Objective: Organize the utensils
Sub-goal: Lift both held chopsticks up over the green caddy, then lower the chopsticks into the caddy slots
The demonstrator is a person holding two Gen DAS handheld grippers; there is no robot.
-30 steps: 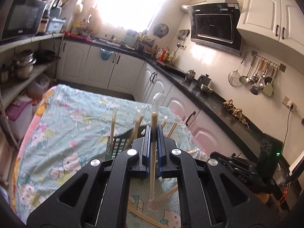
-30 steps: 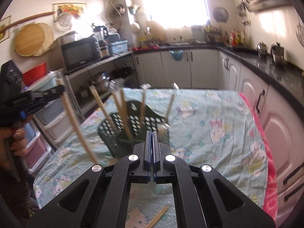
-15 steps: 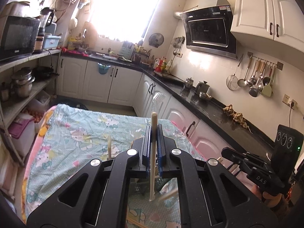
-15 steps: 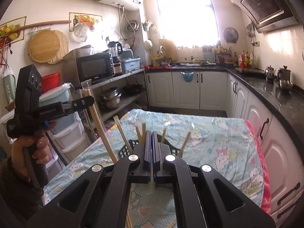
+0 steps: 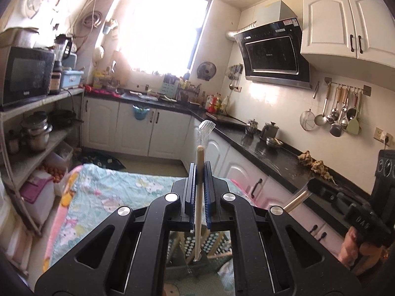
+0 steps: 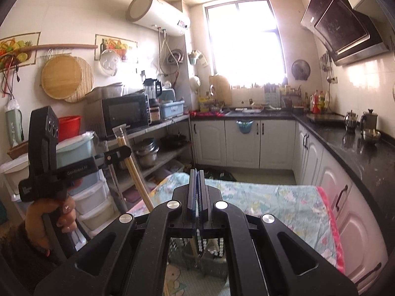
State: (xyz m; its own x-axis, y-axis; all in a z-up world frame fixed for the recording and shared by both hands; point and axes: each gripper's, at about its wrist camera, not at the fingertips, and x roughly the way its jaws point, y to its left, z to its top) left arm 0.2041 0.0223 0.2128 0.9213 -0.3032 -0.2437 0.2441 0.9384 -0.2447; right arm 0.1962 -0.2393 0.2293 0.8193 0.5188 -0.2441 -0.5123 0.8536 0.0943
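Observation:
My left gripper (image 5: 199,172) is shut on a plastic-wrapped pair of wooden chopsticks (image 5: 199,197), held upright above the table; the same chopsticks show in the right wrist view (image 6: 133,170), held by the left gripper (image 6: 116,156). My right gripper (image 6: 196,180) is shut; something thin and clear may sit between its pads, but I cannot tell what. In the left wrist view the right gripper (image 5: 313,187) holds a wrapped stick (image 5: 296,198). The dark mesh utensil basket (image 5: 217,249) with several chopsticks sits below both grippers, also in the right wrist view (image 6: 209,246).
The table has a pale blue cartoon-print cloth (image 5: 111,197), also in the right wrist view (image 6: 271,202). White cabinets with a black counter (image 5: 271,153) run along the right. Open shelves with pots and a microwave (image 5: 24,74) stand at the left.
Both grippers have risen and tilted up, so the basket has dropped to the bottom of both views. The left gripper still holds its chopsticks.

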